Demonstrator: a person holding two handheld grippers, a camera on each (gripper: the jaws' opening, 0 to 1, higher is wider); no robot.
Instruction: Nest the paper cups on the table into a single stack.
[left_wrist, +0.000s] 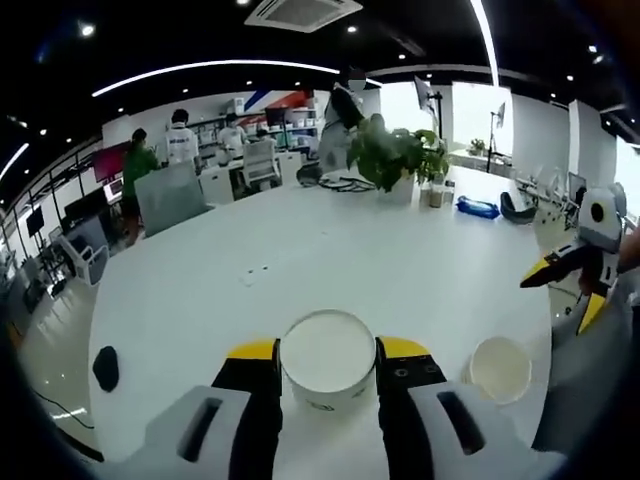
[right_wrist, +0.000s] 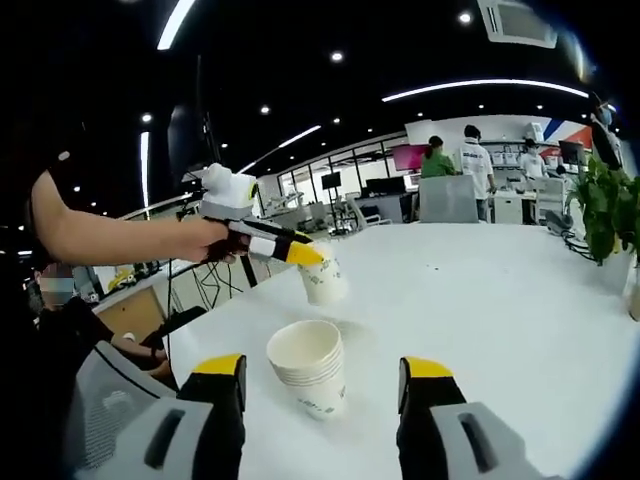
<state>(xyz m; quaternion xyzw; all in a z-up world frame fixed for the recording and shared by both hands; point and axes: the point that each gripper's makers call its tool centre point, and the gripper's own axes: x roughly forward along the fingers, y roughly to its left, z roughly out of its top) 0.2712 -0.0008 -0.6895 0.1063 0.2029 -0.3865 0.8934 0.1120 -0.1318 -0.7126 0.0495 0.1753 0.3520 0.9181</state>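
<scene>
My left gripper (left_wrist: 327, 368) clamps a paper cup (left_wrist: 327, 358) upright; the cup stack (right_wrist: 309, 367) sits lower centre between my right gripper's (right_wrist: 320, 385) wide-open, empty jaws.

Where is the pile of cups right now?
In the right gripper view, the stack of cups stands on the white table between the right gripper's open jaws, near the single cup the left gripper holds.

Bright, even office light from ceiling strips (left_wrist: 210, 68) and small spot lamps overhead; windows (left_wrist: 478, 112) ahead of the left gripper blow out white. Table top (left_wrist: 330, 260) glares pale, shadows soft and faint under the cup stack (right_wrist: 308, 367) ahead of the right gripper. Strong fisheye bending toward edges; far background soft, slightly grainy.
</scene>
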